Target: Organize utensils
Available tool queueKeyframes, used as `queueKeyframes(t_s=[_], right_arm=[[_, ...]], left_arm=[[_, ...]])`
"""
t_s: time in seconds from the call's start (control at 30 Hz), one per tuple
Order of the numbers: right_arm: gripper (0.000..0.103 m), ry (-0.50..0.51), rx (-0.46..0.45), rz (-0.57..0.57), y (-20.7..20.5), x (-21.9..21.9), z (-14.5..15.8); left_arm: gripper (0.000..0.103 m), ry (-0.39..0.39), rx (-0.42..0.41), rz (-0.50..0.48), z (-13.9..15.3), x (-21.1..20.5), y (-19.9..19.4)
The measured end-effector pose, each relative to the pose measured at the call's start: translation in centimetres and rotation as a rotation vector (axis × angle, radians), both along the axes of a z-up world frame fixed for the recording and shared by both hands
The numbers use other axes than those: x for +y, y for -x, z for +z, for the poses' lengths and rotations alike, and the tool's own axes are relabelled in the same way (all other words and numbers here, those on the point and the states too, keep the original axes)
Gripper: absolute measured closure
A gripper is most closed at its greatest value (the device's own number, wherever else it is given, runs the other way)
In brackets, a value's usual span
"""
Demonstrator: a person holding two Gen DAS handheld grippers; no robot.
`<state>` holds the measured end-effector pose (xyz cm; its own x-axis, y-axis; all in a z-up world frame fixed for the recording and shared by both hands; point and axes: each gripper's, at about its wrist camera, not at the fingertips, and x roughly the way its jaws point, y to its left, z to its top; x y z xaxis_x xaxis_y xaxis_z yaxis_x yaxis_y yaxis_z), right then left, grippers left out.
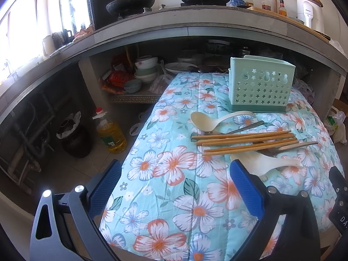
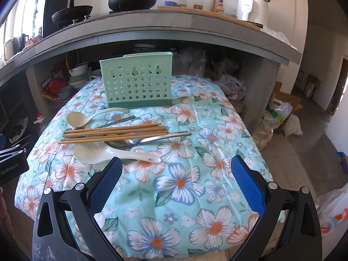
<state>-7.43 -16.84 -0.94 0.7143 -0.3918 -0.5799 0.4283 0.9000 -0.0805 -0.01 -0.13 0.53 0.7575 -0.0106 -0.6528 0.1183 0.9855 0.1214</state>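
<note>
A mint-green perforated utensil holder (image 1: 260, 86) (image 2: 137, 82) stands upright at the far side of the floral cloth. In front of it lies a pile: several wooden chopsticks (image 1: 243, 140) (image 2: 115, 132), a cream ladle (image 1: 208, 119) (image 2: 87, 117), a white rice paddle (image 1: 267, 161) (image 2: 108, 153) and metal spoons (image 2: 152, 141) (image 1: 269, 151). My left gripper (image 1: 176, 174) is open, held near the cloth's left edge, its right pad close to the paddle. My right gripper (image 2: 177, 174) is open over bare cloth, its left pad just short of the paddle handle. Neither holds anything.
The floral cloth (image 2: 195, 195) covers a small table in front of a concrete counter (image 1: 174, 28) bearing a wok, a pot and bottles. Bowls sit on a shelf (image 1: 143, 69) beneath. An oil bottle (image 1: 111, 133) and a bin (image 1: 74, 139) stand on the floor at left; bags (image 2: 276, 117) at right.
</note>
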Motion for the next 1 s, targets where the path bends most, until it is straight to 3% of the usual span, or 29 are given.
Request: queueKeyframes(t_s=[1.0], right_arm=[[0.008,0.0,-0.001,-0.001,0.15,0.01,0.08]], left_arm=[[0.005,0.005,0.01,0.004,-0.35,0.89,-0.2]])
